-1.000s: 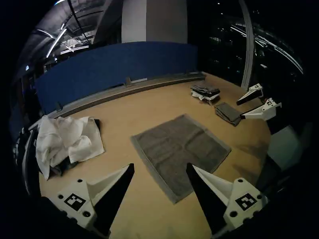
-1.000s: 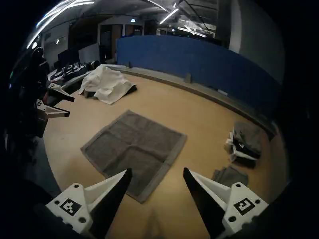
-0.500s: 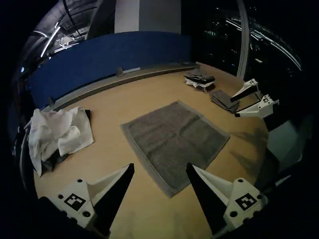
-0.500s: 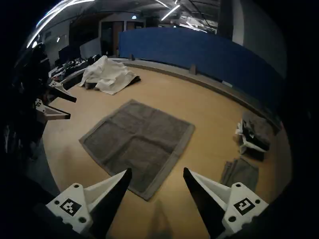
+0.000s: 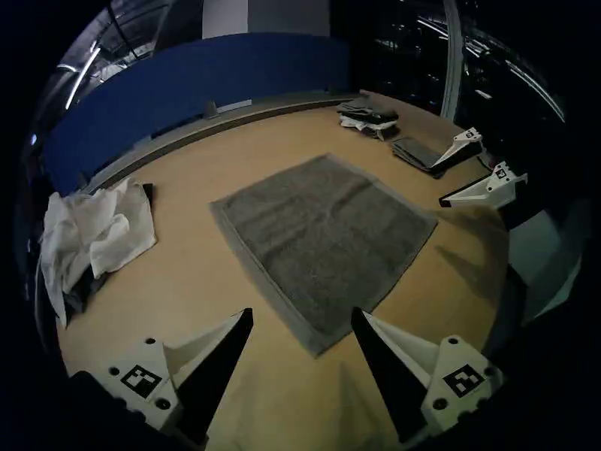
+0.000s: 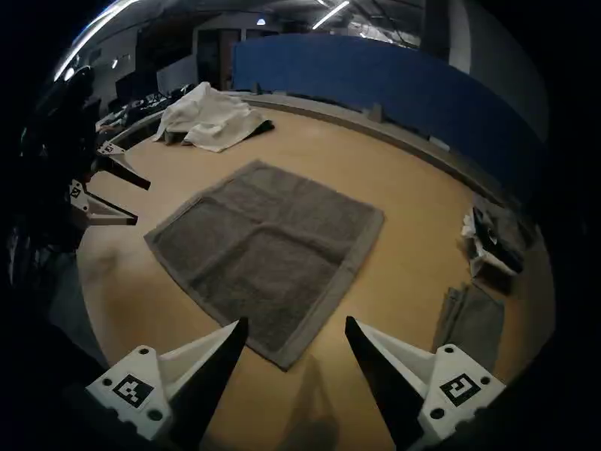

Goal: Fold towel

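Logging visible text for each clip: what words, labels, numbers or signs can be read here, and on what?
No words, brands or numbers can be read.
On the left claw: square black-and-white code tags, patterns, not letters.
On the right claw: the same kind, no letters.
On the towel: no label seen.

Both views are dim; long white ceiling light strips (image 6: pixel 330 7) glow far behind the flat grey square cloth towel (image 6: pixel 267 252). Soft shadows lie beside its near corner. Edges curve strongly.

Dim office — blue desk divider (image 5: pixel 195 83), ceiling striplights (image 6: pixel 94 34)
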The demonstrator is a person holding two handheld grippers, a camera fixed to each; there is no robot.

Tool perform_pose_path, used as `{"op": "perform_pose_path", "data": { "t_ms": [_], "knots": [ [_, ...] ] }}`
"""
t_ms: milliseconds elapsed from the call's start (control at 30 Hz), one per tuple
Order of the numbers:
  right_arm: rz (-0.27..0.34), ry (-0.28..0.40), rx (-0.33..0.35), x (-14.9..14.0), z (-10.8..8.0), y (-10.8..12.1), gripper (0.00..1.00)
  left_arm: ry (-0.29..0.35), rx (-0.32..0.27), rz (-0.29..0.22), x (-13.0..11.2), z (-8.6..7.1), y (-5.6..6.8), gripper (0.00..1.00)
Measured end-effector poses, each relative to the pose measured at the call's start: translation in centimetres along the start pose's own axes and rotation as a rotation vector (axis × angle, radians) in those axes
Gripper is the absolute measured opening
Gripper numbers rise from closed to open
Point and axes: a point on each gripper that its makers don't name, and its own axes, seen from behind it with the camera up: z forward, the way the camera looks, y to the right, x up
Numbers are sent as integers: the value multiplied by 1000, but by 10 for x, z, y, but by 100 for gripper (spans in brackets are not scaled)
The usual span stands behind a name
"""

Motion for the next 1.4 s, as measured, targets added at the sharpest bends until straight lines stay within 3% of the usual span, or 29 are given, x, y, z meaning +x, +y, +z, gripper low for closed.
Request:
{"op": "perform_pose_path", "data": {
  "t_ms": [467,800,867,1067,1267,1400],
  "knots": [
    [19,-60,19,-32,14,-6,97,-88,-41,39,-33,17,12,97],
    [25,-91,30,-45,19,-10,80,-117,-56,43,-40,21,18,95],
    [20,-92,27,-47,19,-10,79,-128,-60,48,-43,21,20,93],
    [25,-97,33,-51,20,-10,63,-160,-58,60,-52,23,21,85],
    [26,-107,39,-55,20,-10,60,-172,-55,37,-54,26,21,72],
    [18,-116,47,-58,20,-12,46,-174,-41,33,-55,28,18,59]
  ]
}}
